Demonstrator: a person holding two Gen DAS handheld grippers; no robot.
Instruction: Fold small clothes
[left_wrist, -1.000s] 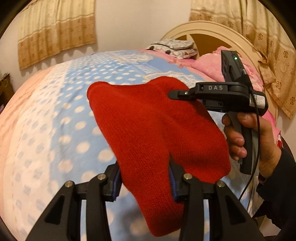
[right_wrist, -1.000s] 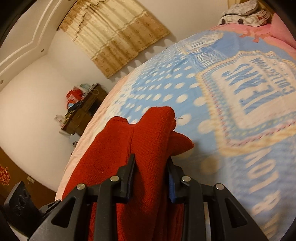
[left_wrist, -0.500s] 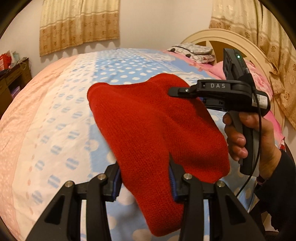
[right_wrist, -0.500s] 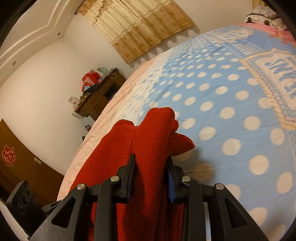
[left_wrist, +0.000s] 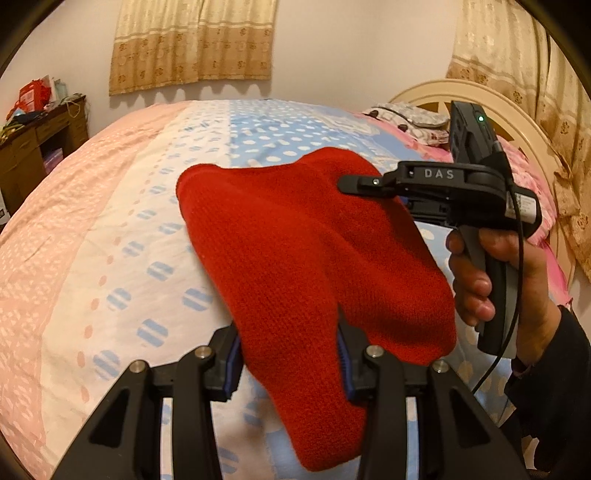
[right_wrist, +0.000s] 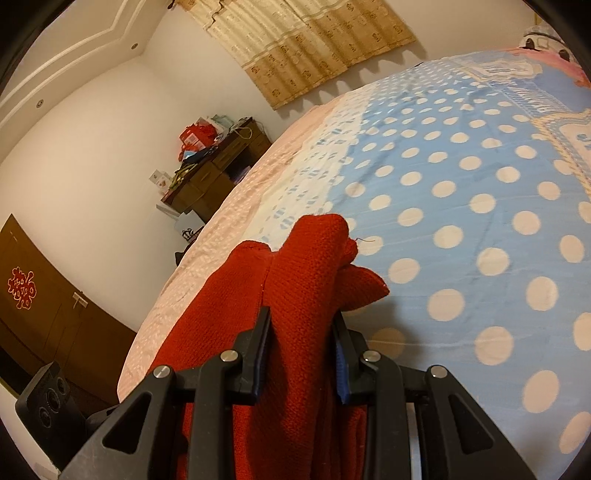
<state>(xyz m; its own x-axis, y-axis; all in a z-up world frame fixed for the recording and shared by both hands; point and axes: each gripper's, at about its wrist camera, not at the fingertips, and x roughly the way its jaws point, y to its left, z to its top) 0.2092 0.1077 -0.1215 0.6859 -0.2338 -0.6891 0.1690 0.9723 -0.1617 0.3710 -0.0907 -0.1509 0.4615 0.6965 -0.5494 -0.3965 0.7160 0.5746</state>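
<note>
A red knitted garment (left_wrist: 295, 258) hangs in the air over the bed, stretched between both grippers. My left gripper (left_wrist: 290, 363) is shut on its near edge, with the knit bulging up between the blue pads. In the left wrist view the right gripper (left_wrist: 364, 182), held by a hand (left_wrist: 491, 273), bites the garment's far right edge. In the right wrist view my right gripper (right_wrist: 301, 356) is shut on a bunched fold of the red garment (right_wrist: 295, 295), which spills left and down past the fingers.
Below lies a bed (left_wrist: 92, 240) with a blue polka-dot and pink cover (right_wrist: 461, 184). A cream headboard (left_wrist: 517, 122) and pillows (left_wrist: 406, 114) are at the far right. A cluttered dark wooden desk (right_wrist: 207, 173) stands by the wall, and curtains (left_wrist: 195, 40) hang behind.
Both grippers have carried the red garment sideways across the bed toward its pink side; the desk has come into the left wrist view. Both grips are unchanged.
</note>
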